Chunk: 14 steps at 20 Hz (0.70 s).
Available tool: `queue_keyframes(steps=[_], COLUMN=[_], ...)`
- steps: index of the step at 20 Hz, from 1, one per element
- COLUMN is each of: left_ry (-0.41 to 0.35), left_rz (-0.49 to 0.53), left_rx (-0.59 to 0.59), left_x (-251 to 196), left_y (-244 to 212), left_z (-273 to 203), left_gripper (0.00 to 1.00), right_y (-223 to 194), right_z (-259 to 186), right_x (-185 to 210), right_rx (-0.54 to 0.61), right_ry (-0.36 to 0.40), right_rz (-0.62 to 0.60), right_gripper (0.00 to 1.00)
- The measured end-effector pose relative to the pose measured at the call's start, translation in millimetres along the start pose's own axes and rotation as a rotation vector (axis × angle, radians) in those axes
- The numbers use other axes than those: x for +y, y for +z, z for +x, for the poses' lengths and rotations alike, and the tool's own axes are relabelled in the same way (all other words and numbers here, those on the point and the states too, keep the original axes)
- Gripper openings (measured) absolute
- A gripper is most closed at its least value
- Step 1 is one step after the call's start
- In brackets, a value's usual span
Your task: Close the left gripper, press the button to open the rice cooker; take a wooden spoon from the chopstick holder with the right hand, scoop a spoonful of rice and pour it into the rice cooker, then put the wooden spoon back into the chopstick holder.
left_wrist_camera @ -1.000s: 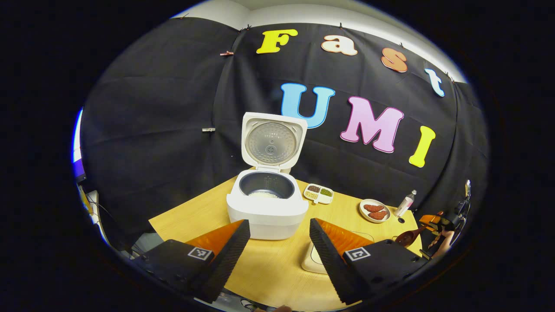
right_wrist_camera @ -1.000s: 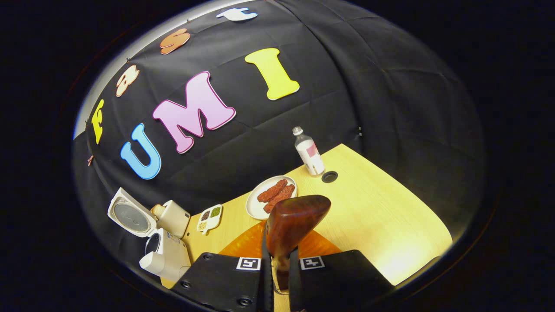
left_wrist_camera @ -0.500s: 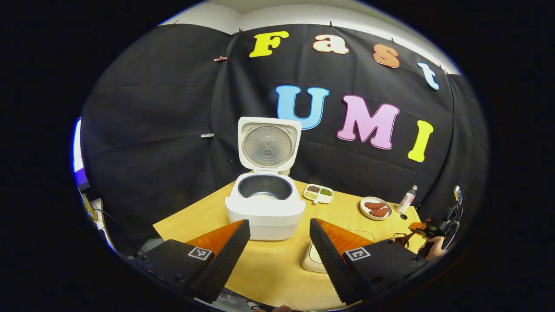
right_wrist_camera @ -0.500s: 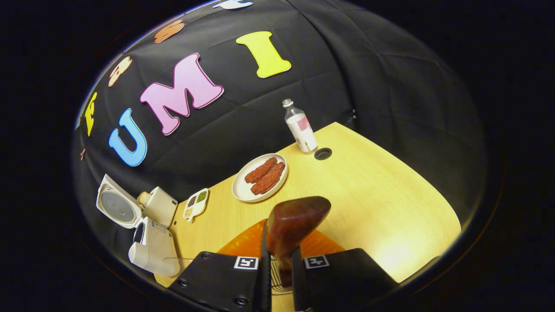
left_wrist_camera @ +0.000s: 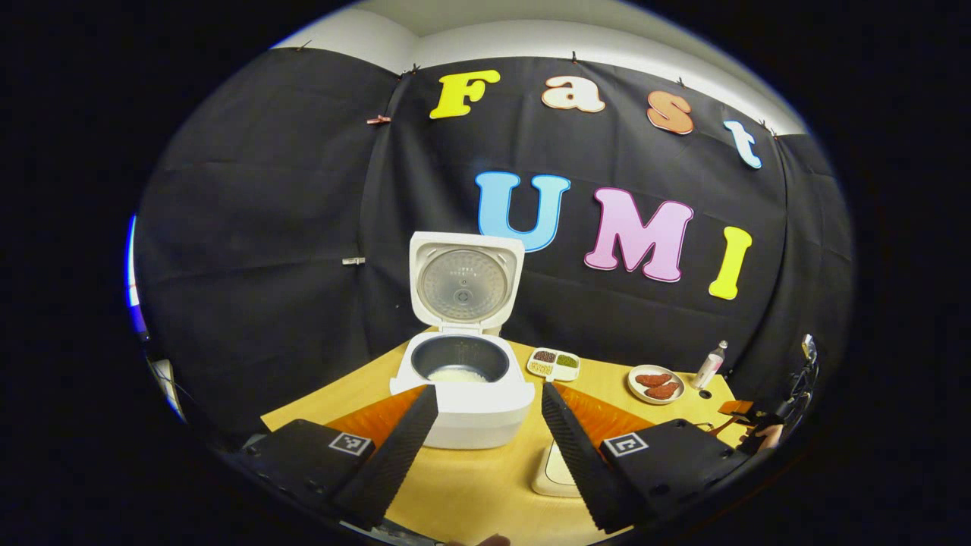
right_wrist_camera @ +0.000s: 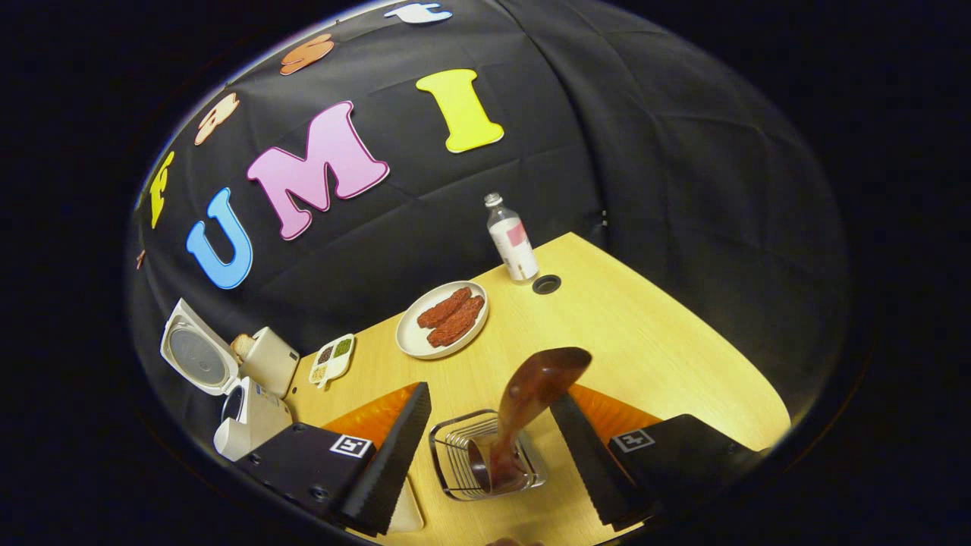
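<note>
A pale wooden table carries the whole scene. On it the white rice cooker stands with its lid swung fully upright, and a low patch of white rice lies in the dark inner pot. The cooker sits just beyond the tips of the left gripper, whose two fingers are spread wide apart and hold nothing; the near finger's tip overlaps the cooker's front corner in the left gripper view, though whether they touch cannot be told. A flat cream object lies on the table beside that gripper's other finger.

In the right gripper view the right gripper is likewise spread wide, both fingers clear of everything. Between them stands the wire chopstick holder, and in it the wooden spoon rests handle-down, leaning, with its broad bowl uppermost and pointing away from the gripper. Neither finger touches the spoon.

Beyond the right gripper's fingers sits a white plate with reddish-brown pieces of food, and farther off a small bottle next to a round hole in the tabletop. Toward the cooker from the plate lies a small divided dish of grains.
</note>
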<state>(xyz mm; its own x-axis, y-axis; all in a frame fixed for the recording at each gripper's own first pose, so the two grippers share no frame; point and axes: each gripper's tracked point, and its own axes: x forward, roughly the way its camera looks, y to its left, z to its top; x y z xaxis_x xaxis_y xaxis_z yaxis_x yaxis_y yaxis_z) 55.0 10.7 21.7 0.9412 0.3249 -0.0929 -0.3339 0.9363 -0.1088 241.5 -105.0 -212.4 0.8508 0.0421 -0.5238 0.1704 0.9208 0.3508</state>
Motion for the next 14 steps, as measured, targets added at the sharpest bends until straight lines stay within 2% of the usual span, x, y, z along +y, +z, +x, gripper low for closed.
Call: queue_keyframes(steps=[1,6,10,14], left_ry=[-0.006,-0.015,-0.014,-0.011], left_rz=[0.01,0.061,0.028,0.018], left_rx=[-0.019,-0.077,-0.128,-0.123], left_x=[1,12,20,32], left_y=[11,74,133,178], left_z=[7,46,80,124], left_gripper=[0.95,0.95,0.95,0.95], right_y=[0,9,20,37], right_z=[-8,-60,-92,-117], right_x=[-4,-24,-20,-10], right_rx=[-0.004,-0.08,-0.15,-0.228], right_ry=[-0.012,-0.066,-0.066,-0.077], right_rz=[-0.009,-0.131,-0.203,-0.254], right_gripper=[0.98,0.98,0.98,0.99])
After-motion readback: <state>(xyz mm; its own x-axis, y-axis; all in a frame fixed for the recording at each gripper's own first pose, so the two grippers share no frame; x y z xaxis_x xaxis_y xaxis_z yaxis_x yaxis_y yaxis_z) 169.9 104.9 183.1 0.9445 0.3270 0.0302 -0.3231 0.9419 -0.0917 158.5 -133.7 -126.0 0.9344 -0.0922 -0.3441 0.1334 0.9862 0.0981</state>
